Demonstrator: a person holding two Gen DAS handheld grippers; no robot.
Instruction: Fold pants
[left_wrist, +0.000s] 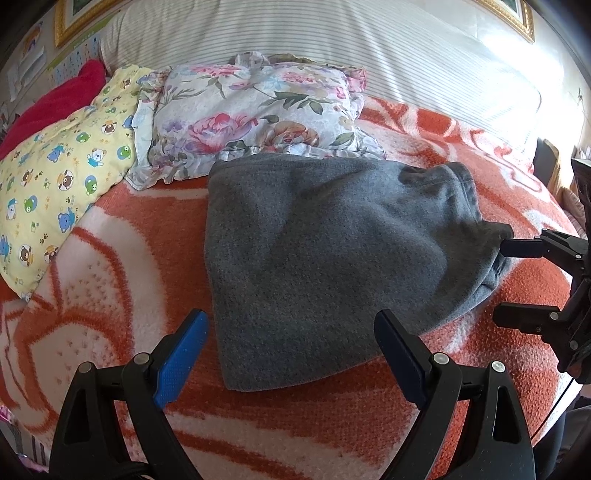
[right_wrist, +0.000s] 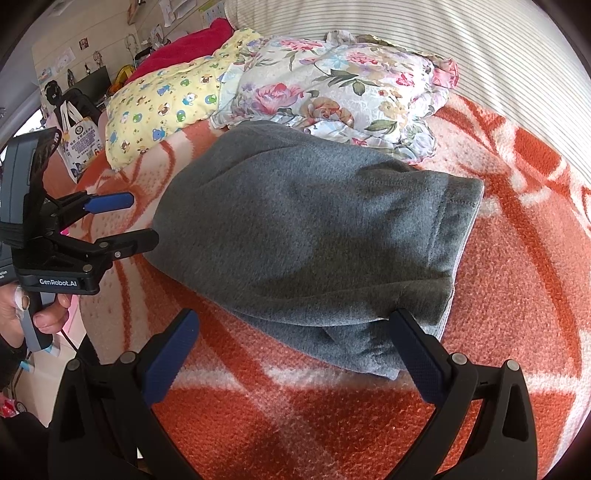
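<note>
The grey pants (left_wrist: 314, 251) are lying folded into a compact bundle in the middle of the bed, on the orange-and-white blanket (left_wrist: 110, 266). The long axis runs from the near edge up toward the floral pillow (left_wrist: 255, 114), and the far end just touches or slightly overlaps that pillow's lower edge. In the right wrist view, the stitched hem side (right_wrist: 454, 236) faces right and stacked layers show at the near corner. The left gripper (left_wrist: 291, 354) has its blue fingers (left_wrist: 181, 358) spread wide with nothing between them, sitting just off the near edge of the bundle. The right gripper (right_wrist: 295, 354) is also spread; its right finger (right_wrist: 417, 354) is right up against the near corner of the fabric, though I can't really tell if it's touching or just in front of it. There's bare blanket on the near side and to the right of the bundle, while the left side is tighter, with the yellow cartoon pillow (left_wrist: 62, 177) and a red blanket (left_wrist: 55, 99) behind it.
</note>
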